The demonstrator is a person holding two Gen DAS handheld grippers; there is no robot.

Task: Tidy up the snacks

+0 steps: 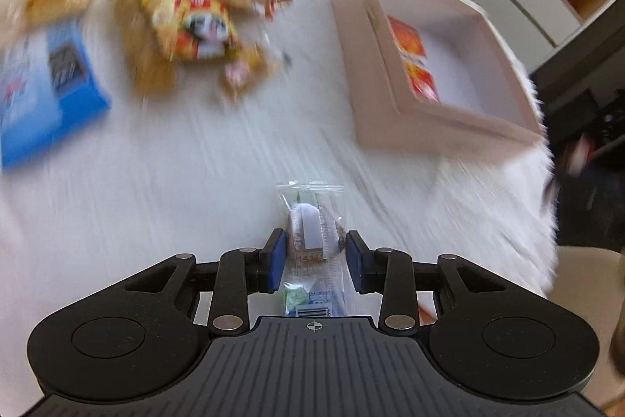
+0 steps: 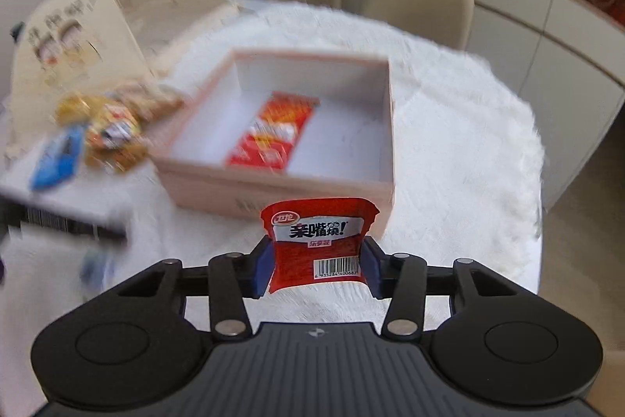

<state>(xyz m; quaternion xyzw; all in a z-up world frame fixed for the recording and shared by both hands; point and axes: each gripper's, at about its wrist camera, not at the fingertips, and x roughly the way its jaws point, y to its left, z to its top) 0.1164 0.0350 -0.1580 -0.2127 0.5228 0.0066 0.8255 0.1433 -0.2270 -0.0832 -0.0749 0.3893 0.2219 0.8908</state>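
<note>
A clear-wrapped snack [image 1: 312, 237] was pinched in the left gripper [image 1: 314, 256] above the desk [image 1: 195, 182]. A red packet [image 2: 318, 241] was clamped by the right gripper [image 2: 317, 266] just before the box [image 2: 273, 186] near wall, with open floor beside the packet [image 2: 273, 131] inside.

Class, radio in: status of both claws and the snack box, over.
Left claw shut on clear packet. Right claw shut on red packet. Box open, one red snack inside. Path clear.

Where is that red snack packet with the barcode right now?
In the right wrist view the red packet is pinched in the right gripper, held up just in front of the near wall of the pink box, not yet inside it.
</note>
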